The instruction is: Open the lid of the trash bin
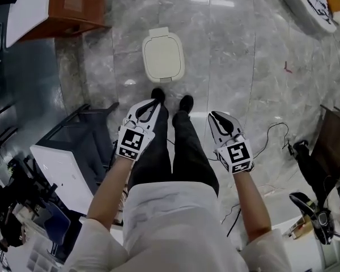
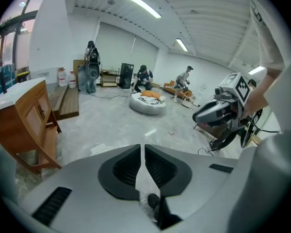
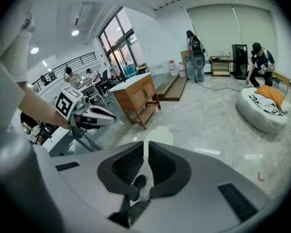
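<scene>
The white trash bin (image 1: 163, 56) stands on the grey marble floor just ahead of the person's black shoes (image 1: 157, 94), its lid down flat. It also shows past the jaws in the right gripper view, as the bin (image 3: 159, 136). My left gripper (image 1: 151, 106) hangs at waist height above the left leg, jaws shut and empty. To the right, my right gripper (image 1: 217, 118) is held level with it, also shut on nothing. Both sit well short of the bin. From their own cameras, the left gripper (image 2: 144, 147) and right gripper (image 3: 146, 144) show only a hairline slit.
A wooden cabinet (image 1: 56, 7) stands at the far left, with a white table (image 1: 62, 169) and dark frame at the near left. Cables (image 1: 272, 135) and a chair (image 1: 328, 146) lie to the right. A round floor cushion (image 1: 309, 1) is at far right. People work far off.
</scene>
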The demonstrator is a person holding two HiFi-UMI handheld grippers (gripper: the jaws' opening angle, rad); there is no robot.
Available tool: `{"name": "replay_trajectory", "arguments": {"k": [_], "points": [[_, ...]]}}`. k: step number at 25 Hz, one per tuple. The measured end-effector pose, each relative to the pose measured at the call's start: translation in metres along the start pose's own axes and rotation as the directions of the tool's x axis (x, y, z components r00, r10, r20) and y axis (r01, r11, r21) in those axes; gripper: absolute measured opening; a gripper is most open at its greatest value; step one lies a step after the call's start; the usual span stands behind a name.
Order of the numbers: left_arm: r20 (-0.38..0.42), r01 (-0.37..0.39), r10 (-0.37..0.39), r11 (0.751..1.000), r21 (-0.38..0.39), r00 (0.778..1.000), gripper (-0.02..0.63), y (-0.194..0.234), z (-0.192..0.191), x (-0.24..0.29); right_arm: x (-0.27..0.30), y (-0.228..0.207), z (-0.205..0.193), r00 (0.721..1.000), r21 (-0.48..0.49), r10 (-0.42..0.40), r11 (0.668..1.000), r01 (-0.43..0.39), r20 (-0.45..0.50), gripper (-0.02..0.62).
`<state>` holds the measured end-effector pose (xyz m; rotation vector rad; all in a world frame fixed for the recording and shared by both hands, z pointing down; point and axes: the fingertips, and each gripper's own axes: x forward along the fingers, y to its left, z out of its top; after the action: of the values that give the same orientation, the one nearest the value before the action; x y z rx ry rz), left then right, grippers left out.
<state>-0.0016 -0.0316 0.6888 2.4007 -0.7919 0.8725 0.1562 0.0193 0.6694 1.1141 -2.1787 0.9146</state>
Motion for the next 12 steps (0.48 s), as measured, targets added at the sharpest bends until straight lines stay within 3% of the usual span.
{"name": "replay_trajectory", "arguments": {"k": [12], "points": [[-0.17,0.05,-0.047,0.999,0.01,0.984,0.02,0.031,-0.106,0.088,0.068,-0.013,-0.051,0.998,0.111,-0.042,0.993,0.046,-0.038,0.035]]}}
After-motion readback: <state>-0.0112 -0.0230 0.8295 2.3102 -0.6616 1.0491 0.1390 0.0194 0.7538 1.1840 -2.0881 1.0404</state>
